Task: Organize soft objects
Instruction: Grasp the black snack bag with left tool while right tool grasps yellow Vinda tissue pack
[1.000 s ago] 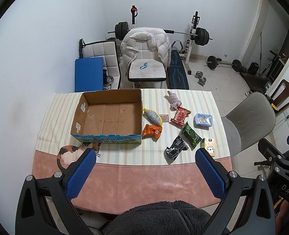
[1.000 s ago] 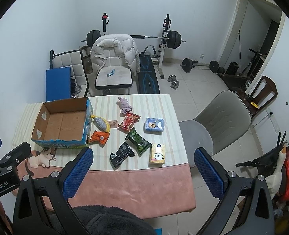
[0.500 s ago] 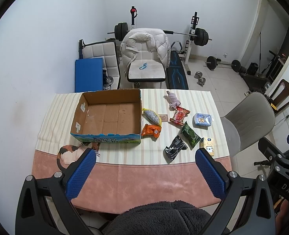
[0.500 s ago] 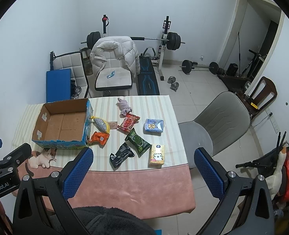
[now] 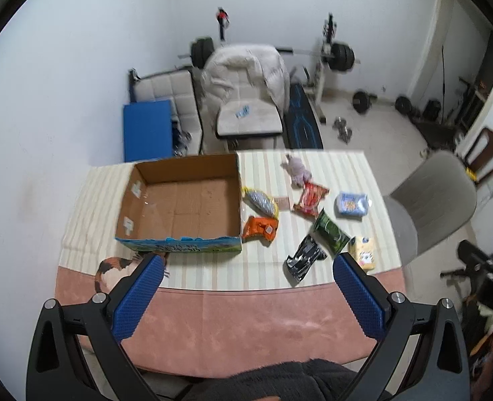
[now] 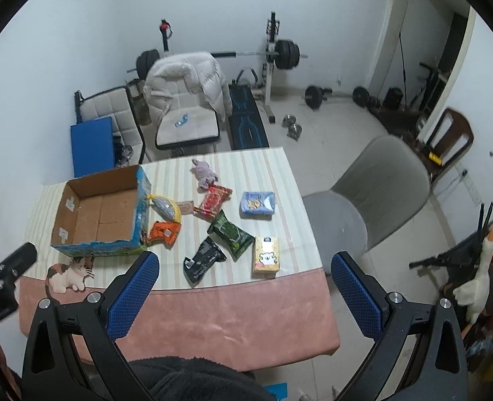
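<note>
Both tongs held high above the table (image 5: 213,317), left gripper (image 5: 246,287) and right gripper (image 6: 243,284) spread wide, nothing gripped. Snack packets (image 6: 228,230) and purple plush (image 6: 204,172) scattered right of the cardboard box (image 6: 79,200); cat plush (image 6: 67,274) just before it.

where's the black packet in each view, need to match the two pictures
Left wrist view: the black packet lies right of centre, near the table's front stripe edge, just left of the green packet.
Right wrist view: the black packet lies left of centre, below the green packet.
Shared landmark: the cardboard box, left of the packets in both views.
</note>
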Demonstrator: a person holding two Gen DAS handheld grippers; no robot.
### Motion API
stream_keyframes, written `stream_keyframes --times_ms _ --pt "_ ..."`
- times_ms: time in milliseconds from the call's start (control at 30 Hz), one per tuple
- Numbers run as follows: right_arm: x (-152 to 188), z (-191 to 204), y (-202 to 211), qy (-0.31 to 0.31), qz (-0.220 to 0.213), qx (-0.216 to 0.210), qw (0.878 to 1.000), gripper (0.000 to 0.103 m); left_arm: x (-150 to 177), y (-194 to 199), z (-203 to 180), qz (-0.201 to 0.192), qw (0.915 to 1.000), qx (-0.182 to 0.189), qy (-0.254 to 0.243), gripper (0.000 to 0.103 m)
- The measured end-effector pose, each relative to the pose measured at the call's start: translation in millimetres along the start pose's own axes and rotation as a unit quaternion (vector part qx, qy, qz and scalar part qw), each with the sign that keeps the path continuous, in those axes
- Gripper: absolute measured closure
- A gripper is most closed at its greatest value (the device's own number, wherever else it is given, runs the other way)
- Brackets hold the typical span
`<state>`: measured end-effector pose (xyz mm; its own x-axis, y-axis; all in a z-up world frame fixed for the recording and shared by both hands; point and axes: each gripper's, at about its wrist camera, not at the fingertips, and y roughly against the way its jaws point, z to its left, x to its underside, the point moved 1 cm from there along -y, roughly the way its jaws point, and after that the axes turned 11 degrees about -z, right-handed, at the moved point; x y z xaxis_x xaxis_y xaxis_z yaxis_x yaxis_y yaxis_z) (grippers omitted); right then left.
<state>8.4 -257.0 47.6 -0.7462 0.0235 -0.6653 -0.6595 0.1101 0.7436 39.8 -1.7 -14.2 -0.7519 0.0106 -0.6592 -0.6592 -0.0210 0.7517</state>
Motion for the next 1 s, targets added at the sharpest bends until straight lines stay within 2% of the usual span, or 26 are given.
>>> stream_keyframes --times_ms 133,200,267,367,433,500,567,633,733,867,933,1000 --pt "5.7 -19.1 -68.4 0.004 0.063 0.008 0.998 0.000 8.2 -69.3 -15.1 0.051 0.9975 0.015 -0.046 0.000" --pt "15.4 -27.5 -117.9 0.001 0.105 0.003 0.994 0.000 16.6 -105.1 -27.2 0.070 0.9941 0.032 -0.076 0.000" --pt "30.3 -34.2 -165.9 0.004 0.142 -0.005 0.990 0.000 27.7 -146.1 -48.1 0.098 0.9870 0.052 -0.116 0.000" --pt "60.9 -44.8 -242.6 0.005 0.194 -0.011 0.981 0.000 51.9 -208.6 -85.3 0.148 0.9700 0.074 -0.178 0.007" --pt "79.1 -49.3 -288.3 0.003 0.221 -0.016 0.975 0.000 72.4 -253.4 -112.4 0.183 0.9544 0.089 -0.218 0.009" --pt "95.3 -52.0 -330.7 -0.001 0.248 -0.020 0.968 0.000 94.1 -291.3 -131.8 0.224 0.9371 0.103 -0.247 0.016" --pt "111.6 -55.8 -369.4 -0.015 0.277 -0.029 0.960 0.003 111.9 -322.5 -146.3 0.257 0.9231 0.108 -0.265 0.019" --pt "123.0 -58.5 -394.6 -0.034 0.300 -0.041 0.953 0.013 127.5 -352.4 -156.3 0.289 0.9120 0.115 -0.267 0.019" --pt "133.8 -61.3 -418.8 -0.051 0.314 -0.051 0.947 0.013 140.0 -382.8 -164.7 0.318 0.9047 0.123 -0.255 0.019" --pt "146.2 -61.5 -438.2 -0.072 0.332 -0.069 0.938 0.018 147.5 -402.4 -171.7 0.328 0.9027 0.122 -0.251 0.020" --pt "150.5 -61.2 -446.5 -0.077 0.338 -0.071 0.935 0.019 151.1 -406.3 -174.1 0.327 0.9025 0.116 -0.255 0.029" --pt "157.0 -59.6 -454.1 -0.079 0.345 -0.073 0.933 0.020 157.7 -409.3 -175.2 0.335 0.9001 0.113 -0.255 0.044"
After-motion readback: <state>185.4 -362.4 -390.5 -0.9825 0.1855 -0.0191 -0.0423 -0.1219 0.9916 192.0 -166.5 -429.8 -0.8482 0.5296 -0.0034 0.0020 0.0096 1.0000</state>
